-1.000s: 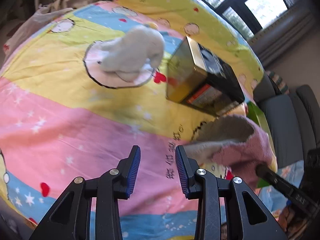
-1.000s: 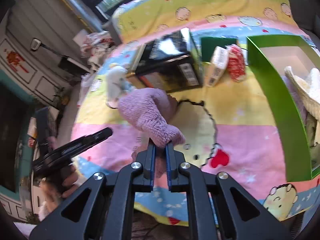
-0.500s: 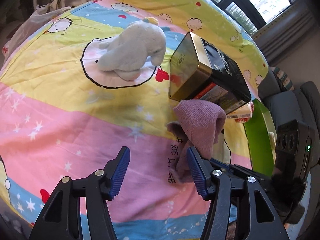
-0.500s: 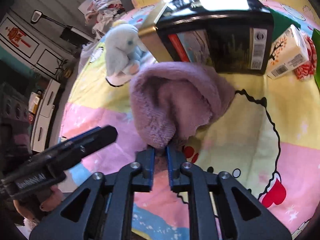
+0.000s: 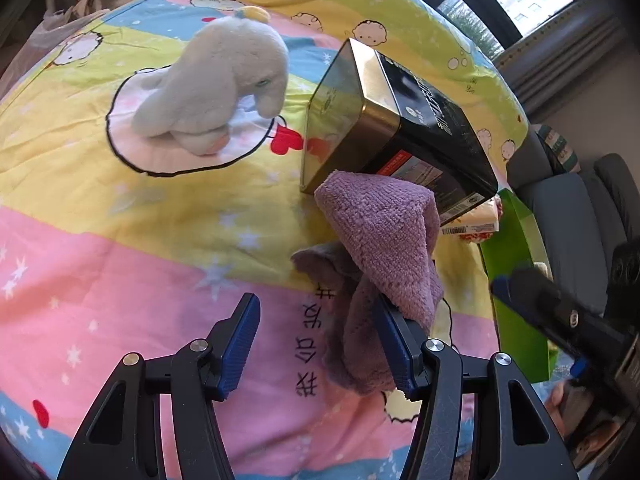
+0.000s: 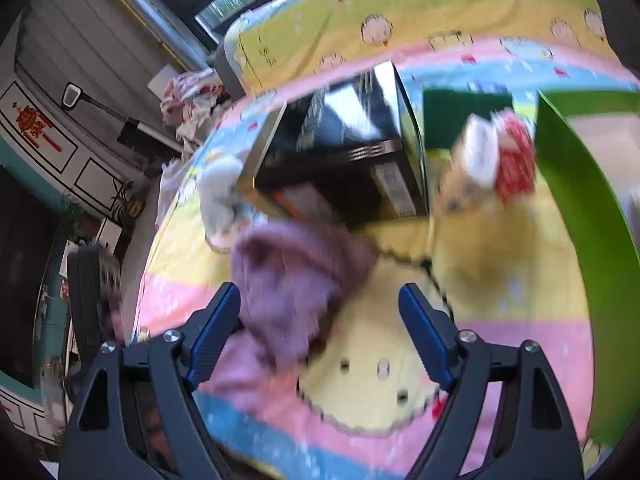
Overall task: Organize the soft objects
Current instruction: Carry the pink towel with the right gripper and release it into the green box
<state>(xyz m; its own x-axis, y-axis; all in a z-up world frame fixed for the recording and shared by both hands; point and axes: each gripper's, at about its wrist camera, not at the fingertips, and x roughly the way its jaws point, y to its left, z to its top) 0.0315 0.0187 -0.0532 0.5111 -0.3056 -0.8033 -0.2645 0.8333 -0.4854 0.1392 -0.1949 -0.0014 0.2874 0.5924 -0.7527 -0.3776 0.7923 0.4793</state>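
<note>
On the left of your left camera the gray plush toy (image 5: 216,92) sits on the bright cartoon blanket (image 5: 120,240), on a white circle in the print, well apart from everything else soft. It is still out, so it looks like a job that waits for you. Next to it, a little to the right, lies the dark tin box (image 5: 400,136), tipped on its side. The purple towel (image 5: 384,248) is bunched up just in front of the tin, and part of it hangs over your left gripper's (image 5: 316,348) right finger. That claw is spread wide and is not pinching the towel; the cloth only rests on one finger. Farther right you see the green box (image 5: 516,320) at the edge of the blanket; the soft things may belong in there. In your right camera, which is blurry, your right gripper (image 6: 320,336) has just been opening, and the towel lies loose between its jaws, touching the left one, so it is let go. Some pale things already seem to lie in the green box, though they are too blurry to name. I think the job is only partly done: the towel and the plush toy are left.
</note>
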